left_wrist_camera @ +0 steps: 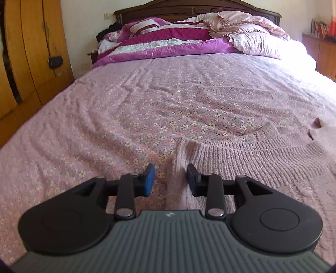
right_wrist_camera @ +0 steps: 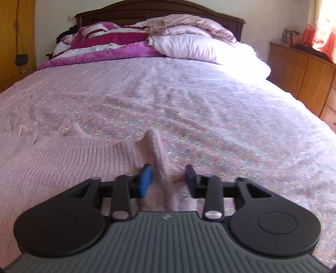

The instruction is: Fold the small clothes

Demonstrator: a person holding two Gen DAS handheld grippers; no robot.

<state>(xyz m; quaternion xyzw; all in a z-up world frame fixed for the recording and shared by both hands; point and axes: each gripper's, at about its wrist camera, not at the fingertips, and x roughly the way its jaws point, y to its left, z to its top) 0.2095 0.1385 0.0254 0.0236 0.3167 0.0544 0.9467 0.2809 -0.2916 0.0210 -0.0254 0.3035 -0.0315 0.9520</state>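
So here's the setup: a pale pink ribbed knit sweater [left_wrist_camera: 241, 159] is spread flat near the foot of a bed covered in a pink floral bedspread [left_wrist_camera: 147, 100], and the two grippers sit at opposite ends of it. Seems deliberate, since grabbing both edges at once lets you lift and fold evenly instead of dragging one side.

The left gripper [left_wrist_camera: 170, 179] is at the sweater's left edge, where the knit bunches into a raised ridge running right up between its fingers. Jaws are apart, with the blue pad [left_wrist_camera: 149, 180] on the bedspread side and the other finger over the knit, so it's straddling the fabric but not pinching yet.

Same story on the right gripper [right_wrist_camera: 168, 181]: jaws spread, with a peaked fold of the sweater's right edge poking up between them. Looks lined up to close on that ridge.

My guess is the next move is both closing together. The risk is that chunky knit is squishy, so a shallow bite could slip out or catch only the top layer.

Heaped magenta and pink quilts [right_wrist_camera: 109, 42] sit way up by the dark wooden headboard [right_wrist_camera: 159, 10], well clear of the work.
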